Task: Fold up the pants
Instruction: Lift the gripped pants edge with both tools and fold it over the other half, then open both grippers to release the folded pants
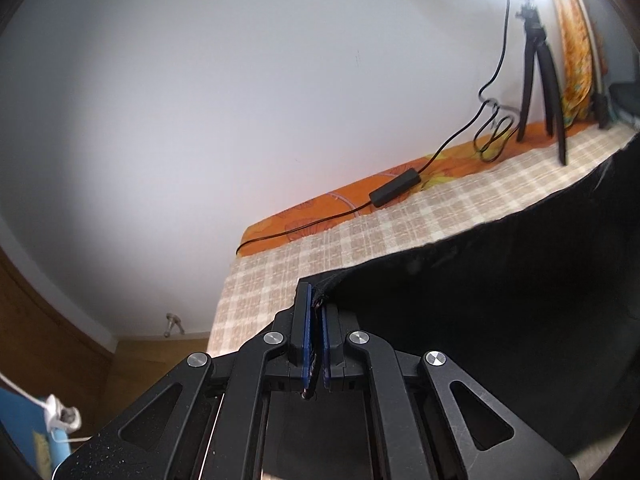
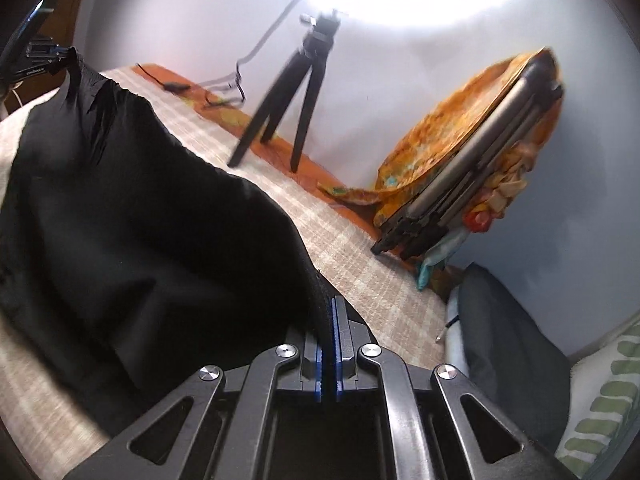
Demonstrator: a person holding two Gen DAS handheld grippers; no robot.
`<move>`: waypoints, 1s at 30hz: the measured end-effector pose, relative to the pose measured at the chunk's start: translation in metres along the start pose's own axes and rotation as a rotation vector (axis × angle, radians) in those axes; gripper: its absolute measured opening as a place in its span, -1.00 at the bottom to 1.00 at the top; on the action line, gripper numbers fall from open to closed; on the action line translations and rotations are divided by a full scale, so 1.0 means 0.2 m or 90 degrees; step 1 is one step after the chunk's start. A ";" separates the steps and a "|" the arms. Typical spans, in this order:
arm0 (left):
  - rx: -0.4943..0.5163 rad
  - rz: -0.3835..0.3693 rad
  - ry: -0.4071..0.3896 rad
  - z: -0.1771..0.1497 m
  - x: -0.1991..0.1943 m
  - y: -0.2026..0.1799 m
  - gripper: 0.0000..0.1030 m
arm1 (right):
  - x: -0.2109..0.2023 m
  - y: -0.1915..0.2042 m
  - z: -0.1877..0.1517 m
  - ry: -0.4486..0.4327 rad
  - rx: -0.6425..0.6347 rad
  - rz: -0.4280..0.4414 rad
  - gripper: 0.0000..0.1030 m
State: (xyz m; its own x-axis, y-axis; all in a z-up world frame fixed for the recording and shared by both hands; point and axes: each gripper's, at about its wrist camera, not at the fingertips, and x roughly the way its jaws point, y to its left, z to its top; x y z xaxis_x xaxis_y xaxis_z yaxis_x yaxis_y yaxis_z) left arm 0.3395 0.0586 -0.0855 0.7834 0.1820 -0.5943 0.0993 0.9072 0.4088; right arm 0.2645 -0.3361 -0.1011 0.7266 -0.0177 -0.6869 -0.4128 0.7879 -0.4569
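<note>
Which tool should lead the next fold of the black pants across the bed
Probably the right tool. Both are shut on the pants, stretched between them, but the right sees open checked sheet ahead. The left tool sits near the bed's end, leaving less sheet beyond it.

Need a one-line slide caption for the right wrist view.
Right gripper shut on the black pants, lifting the fabric above the checked bedcover, tripod behind.

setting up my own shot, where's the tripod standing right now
The black tripod stands at the far edge of the checked bed cover against the white wall, beyond the black pants; in the left wrist view it is top right, beside the looped cable.
</note>
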 end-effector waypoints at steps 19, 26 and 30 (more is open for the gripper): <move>-0.042 0.029 0.069 0.00 0.36 0.03 -0.25 | 0.41 -0.07 0.00 0.105 0.042 0.068 -0.62; -0.115 0.080 0.064 -0.04 0.23 0.32 -0.21 | 0.38 -0.16 -0.01 0.104 0.102 0.028 0.08; -0.134 0.071 0.062 -0.10 0.13 0.38 -0.21 | 0.31 -0.21 -0.04 0.098 0.138 -0.009 0.31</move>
State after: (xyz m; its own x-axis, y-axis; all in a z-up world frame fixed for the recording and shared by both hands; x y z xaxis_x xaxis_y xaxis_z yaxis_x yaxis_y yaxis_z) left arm 0.3554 0.1405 -0.0845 0.7187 0.3116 -0.6217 -0.1222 0.9367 0.3282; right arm 0.3232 -0.3757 -0.1298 0.6323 -0.1097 -0.7670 -0.2642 0.9001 -0.3465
